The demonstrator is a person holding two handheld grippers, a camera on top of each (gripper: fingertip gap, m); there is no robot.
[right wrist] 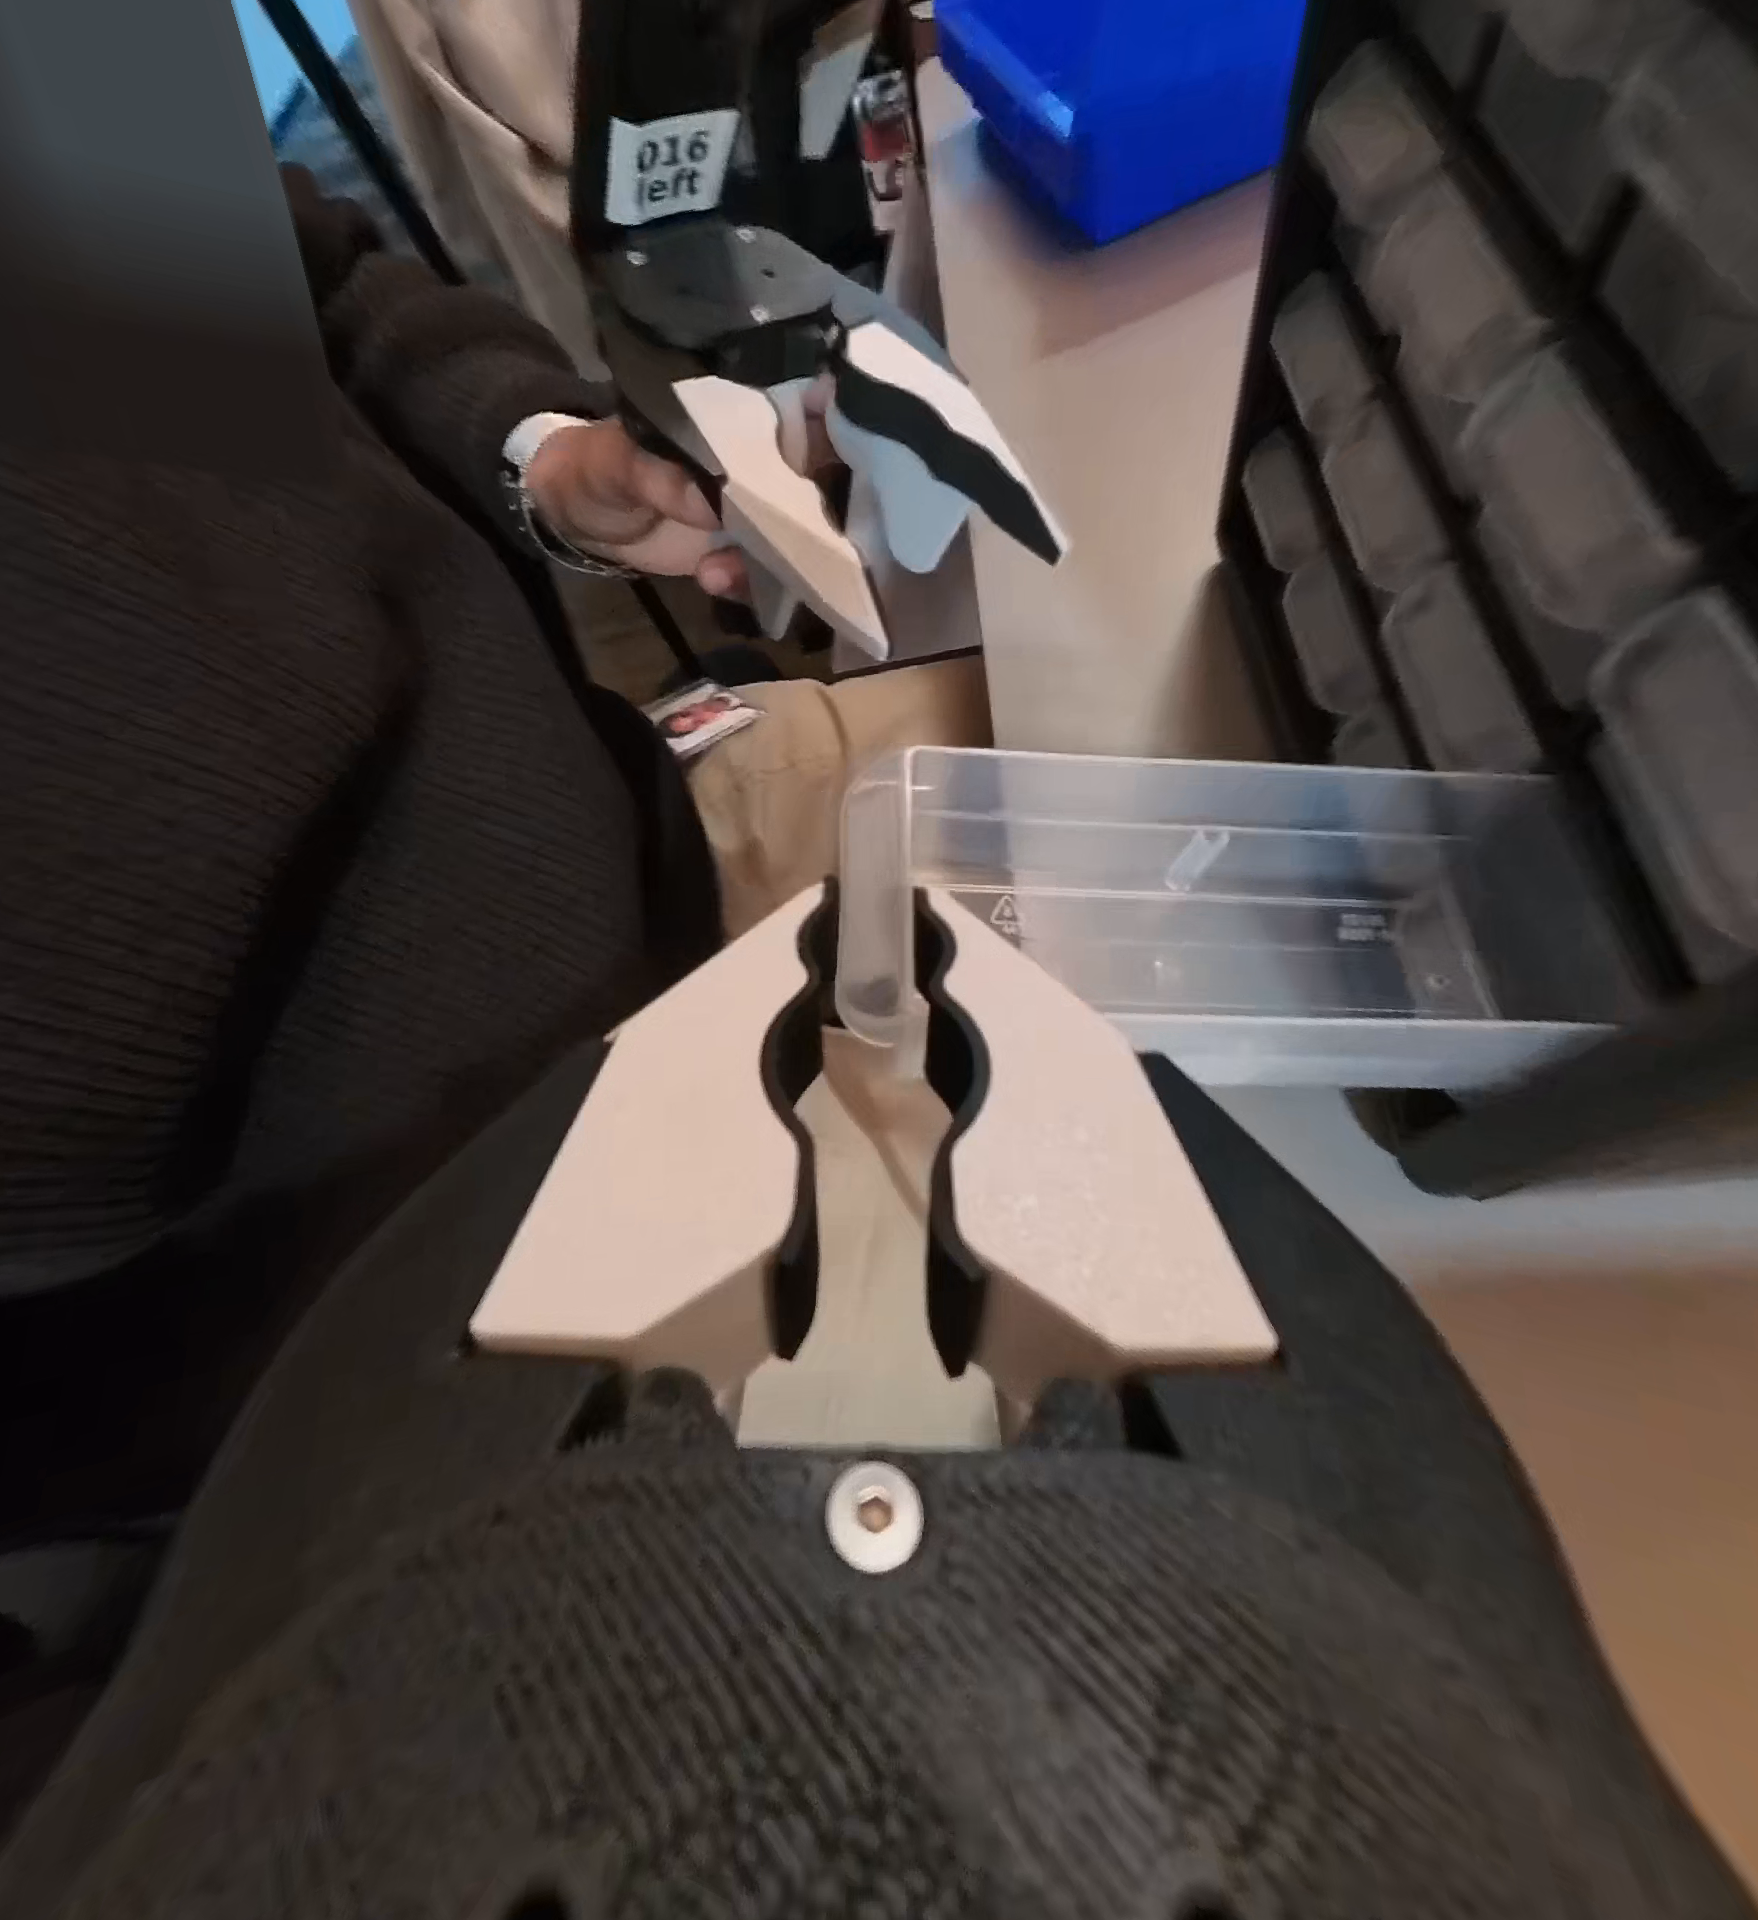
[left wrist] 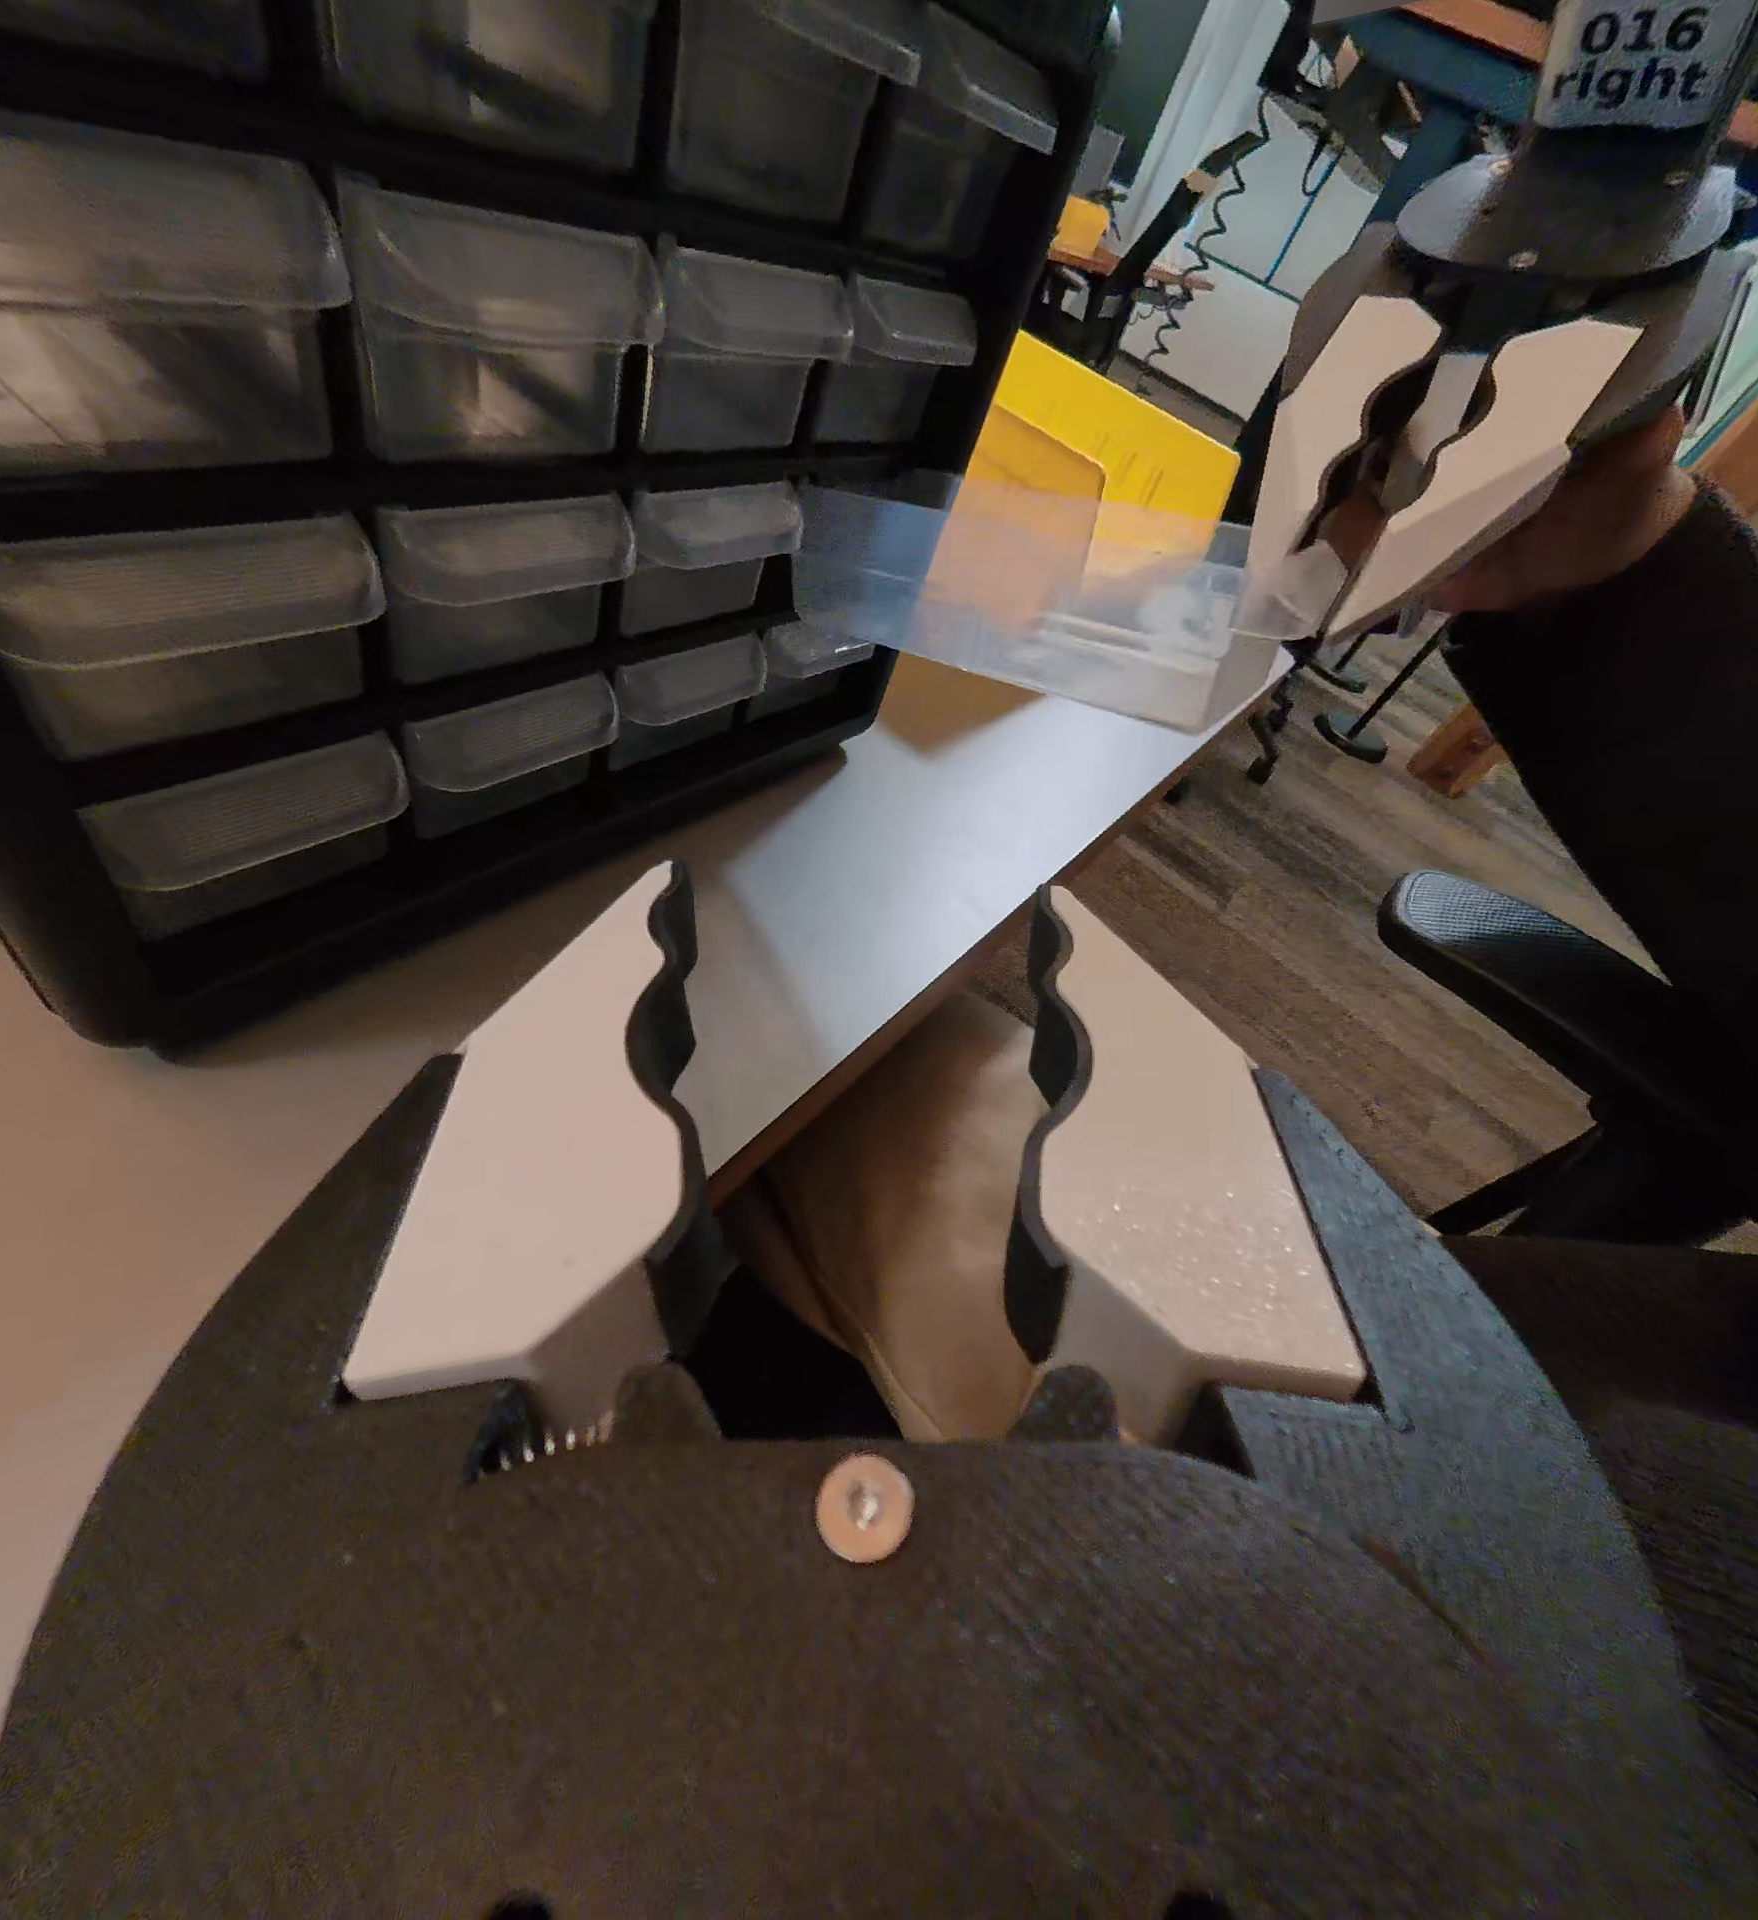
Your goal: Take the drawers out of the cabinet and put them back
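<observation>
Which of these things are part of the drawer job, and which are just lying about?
In the job: black cabinet; clear drawer, partly pulled out; right gripper pinching its front lip; left gripper, open, empty.

Lying about: yellow bin; blue bin; office chair.

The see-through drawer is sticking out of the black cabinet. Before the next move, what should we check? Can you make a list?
1. Right gripper shut on the clear drawer's front lip: ok.
2. Drawer partly out, back end inside the cabinet: ok.
3. Drawer level, not tipping: ok.
4. Left gripper open, holding nothing, away from the drawer: ok.
5. Table bare below the drawer: ok.
6. Anything inside the drawer: cannot tell.
</observation>
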